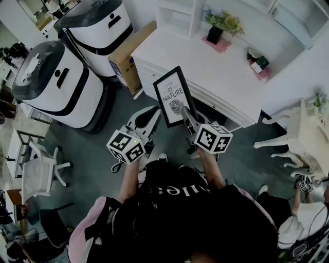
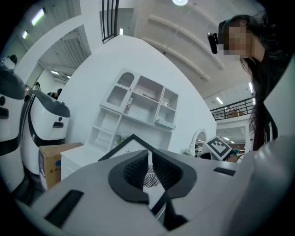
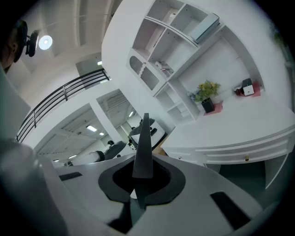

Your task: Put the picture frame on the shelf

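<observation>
The picture frame [image 1: 174, 96] is black with a white print that reads NATURE. It is held upright in the air in front of the white desk [image 1: 205, 67]. My right gripper [image 1: 186, 114] is shut on its right edge. In the right gripper view the frame [image 3: 144, 147] stands edge-on between the pads. My left gripper [image 1: 154, 111] hovers just left of the frame, closed to a thin slit with nothing in it. In the left gripper view the frame [image 2: 124, 148] shows beyond those jaws [image 2: 150, 154]. The white shelf unit [image 1: 177, 15] stands on the desk's back.
A potted plant [image 1: 218, 25] on a pink mat and a small box [image 1: 258, 64] sit on the desk. Two large white machines [image 1: 56, 85] and a cardboard box [image 1: 128, 51] stand to the left. A white chair [image 1: 288, 141] and another person [image 1: 303, 215] are at the right.
</observation>
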The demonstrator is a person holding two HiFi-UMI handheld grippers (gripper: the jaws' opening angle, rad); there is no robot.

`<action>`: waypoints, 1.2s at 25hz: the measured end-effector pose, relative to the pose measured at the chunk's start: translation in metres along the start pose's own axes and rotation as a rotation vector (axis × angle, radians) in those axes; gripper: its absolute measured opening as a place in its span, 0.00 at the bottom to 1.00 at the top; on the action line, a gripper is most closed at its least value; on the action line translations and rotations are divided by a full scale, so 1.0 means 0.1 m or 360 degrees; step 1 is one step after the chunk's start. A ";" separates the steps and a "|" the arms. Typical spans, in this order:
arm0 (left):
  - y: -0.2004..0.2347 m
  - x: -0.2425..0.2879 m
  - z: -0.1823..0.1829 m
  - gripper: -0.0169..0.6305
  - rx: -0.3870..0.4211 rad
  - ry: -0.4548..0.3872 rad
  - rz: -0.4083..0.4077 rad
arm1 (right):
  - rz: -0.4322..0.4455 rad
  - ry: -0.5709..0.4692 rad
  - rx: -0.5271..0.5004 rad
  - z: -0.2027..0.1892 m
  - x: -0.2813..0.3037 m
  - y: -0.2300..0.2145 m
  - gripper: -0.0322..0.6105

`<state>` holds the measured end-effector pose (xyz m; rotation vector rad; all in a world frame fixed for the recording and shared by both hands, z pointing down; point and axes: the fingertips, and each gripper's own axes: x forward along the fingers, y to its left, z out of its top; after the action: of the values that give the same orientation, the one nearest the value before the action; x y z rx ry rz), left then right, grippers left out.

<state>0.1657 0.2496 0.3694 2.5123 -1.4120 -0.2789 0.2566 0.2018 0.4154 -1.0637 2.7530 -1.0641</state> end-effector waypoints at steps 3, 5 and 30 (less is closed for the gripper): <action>0.08 0.01 -0.01 0.09 -0.0004 0.0008 -0.0008 | -0.0005 0.0001 0.0008 -0.01 0.07 -0.01 0.13; 0.12 0.03 -0.01 0.09 -0.0006 0.0016 -0.0019 | -0.0010 -0.0005 0.0020 -0.01 0.12 -0.02 0.13; 0.75 -0.04 0.11 0.09 -0.0019 0.0053 -0.0188 | -0.0110 0.0002 0.0107 -0.15 0.77 0.15 0.13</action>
<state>0.0997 0.2141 0.3824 2.5828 -1.2481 -0.2647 0.1852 0.1731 0.4357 -1.1573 2.6788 -1.1564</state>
